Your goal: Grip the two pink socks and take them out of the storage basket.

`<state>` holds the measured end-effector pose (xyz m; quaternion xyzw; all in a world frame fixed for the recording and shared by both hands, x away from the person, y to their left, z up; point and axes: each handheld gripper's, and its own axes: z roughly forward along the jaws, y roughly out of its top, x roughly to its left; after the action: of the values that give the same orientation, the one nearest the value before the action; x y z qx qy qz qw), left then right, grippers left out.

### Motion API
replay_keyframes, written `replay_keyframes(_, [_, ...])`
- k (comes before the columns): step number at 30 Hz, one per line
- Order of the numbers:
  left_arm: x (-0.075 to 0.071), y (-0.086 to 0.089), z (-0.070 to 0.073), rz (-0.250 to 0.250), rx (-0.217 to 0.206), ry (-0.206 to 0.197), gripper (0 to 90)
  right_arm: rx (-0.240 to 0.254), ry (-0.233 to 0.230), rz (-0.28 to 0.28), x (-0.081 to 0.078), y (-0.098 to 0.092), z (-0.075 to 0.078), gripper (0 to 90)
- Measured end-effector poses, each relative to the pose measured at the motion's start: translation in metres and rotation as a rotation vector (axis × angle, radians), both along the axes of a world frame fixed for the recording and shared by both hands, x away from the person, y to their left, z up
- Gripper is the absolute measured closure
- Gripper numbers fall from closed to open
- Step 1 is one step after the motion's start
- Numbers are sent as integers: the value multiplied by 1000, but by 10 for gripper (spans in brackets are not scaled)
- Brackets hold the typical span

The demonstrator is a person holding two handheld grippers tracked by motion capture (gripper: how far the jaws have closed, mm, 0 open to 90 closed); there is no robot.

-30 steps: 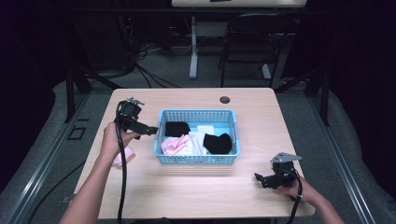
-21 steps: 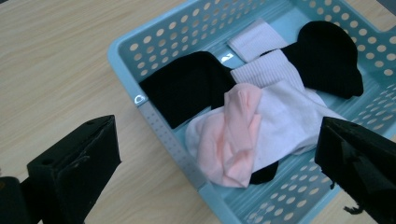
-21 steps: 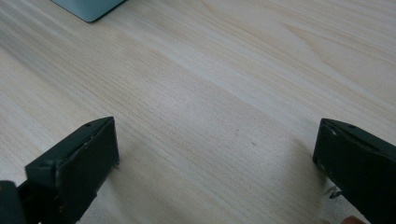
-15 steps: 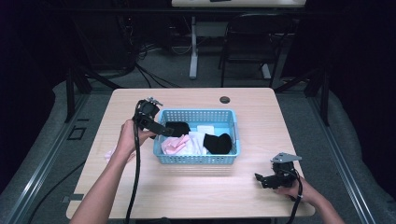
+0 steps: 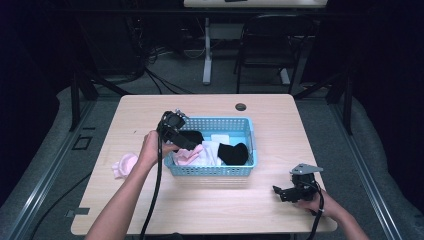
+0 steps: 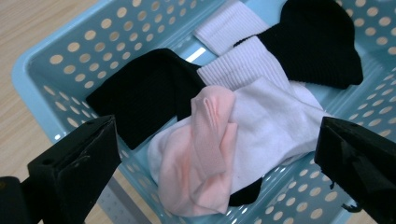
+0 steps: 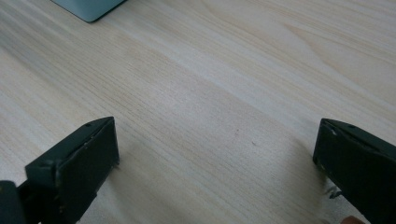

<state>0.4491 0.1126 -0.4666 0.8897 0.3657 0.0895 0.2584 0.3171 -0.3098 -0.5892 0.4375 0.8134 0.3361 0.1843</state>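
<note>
High view: left gripper point(image 5: 186, 143) has moved from the table's left side to over the blue basket point(image 5: 247, 165), so a sock pickup is likely next. Its jaws stand wide apart; the pink sock point(image 6: 205, 154) lies between and below them. Right gripper point(image 5: 280, 192) rests aside, jaws apart over bare table point(image 7: 210, 93).

We have swung our left claw point(image 5: 186, 143) from the table's left side over the basket point(image 5: 240, 170), above the pink sock point(image 6: 205, 154).

Perforated plastic basket point(image 6: 42, 79) — ribbed cloth socks point(image 6: 243, 70)
</note>
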Motion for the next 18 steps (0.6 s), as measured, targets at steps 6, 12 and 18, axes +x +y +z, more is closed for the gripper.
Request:
replay_keyframes(6, [0, -9, -11, -11, 68, -3, 73, -2, -1, -1, 0, 0, 0, 0])
replay_keyframes(12, [1, -14, -23, -18, 106, 21, 168, -1, 0, -1, 0, 0, 0, 0])
replay_keyframes(18, [3, -20, -32, -31, 161, 59, 330, -1, 0, -1, 0, 0, 0, 0])
